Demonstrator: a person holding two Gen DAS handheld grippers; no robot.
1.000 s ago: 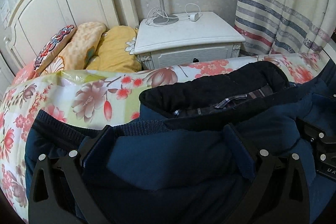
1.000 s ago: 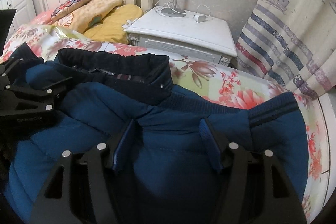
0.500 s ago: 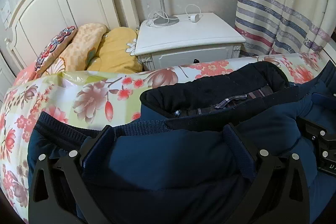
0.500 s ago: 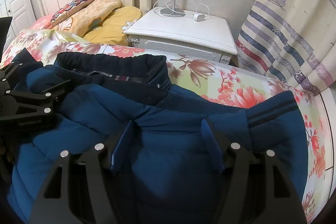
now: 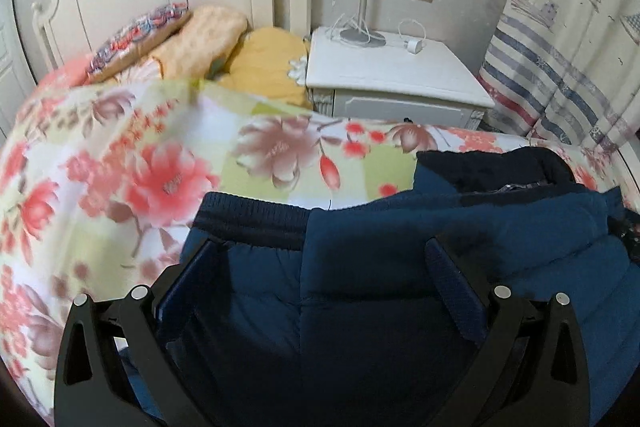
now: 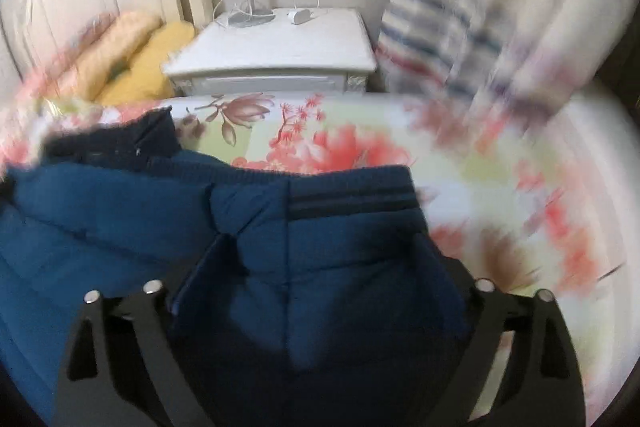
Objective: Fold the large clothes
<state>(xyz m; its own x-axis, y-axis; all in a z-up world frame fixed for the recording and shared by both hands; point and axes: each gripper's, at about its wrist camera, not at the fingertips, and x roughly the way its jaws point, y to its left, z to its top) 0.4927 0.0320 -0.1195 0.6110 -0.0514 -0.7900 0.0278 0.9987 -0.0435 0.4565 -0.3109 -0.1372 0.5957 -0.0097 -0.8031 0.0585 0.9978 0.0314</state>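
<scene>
Resting: blue jacket (image 5: 400, 259) on floral quilt (image 5: 168, 163) | right gripper (image 6: 324, 259) jaws just opening

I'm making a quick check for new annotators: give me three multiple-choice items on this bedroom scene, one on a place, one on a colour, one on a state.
1. Where does the blue jacket lie?
A. on the floral bedspread
B. on the nightstand
C. on the floor

2. What colour is the nightstand?
A. brown
B. white
C. black

3. How does the right gripper stand?
A. shut on a pillow
B. open over the jacket
C. out of sight

Answers: 1 A, flowers show around its ribbed hem. 2 B, white top and front. 3 B, its jaws have just been opening, wide apart with jacket fabric between them.
</scene>
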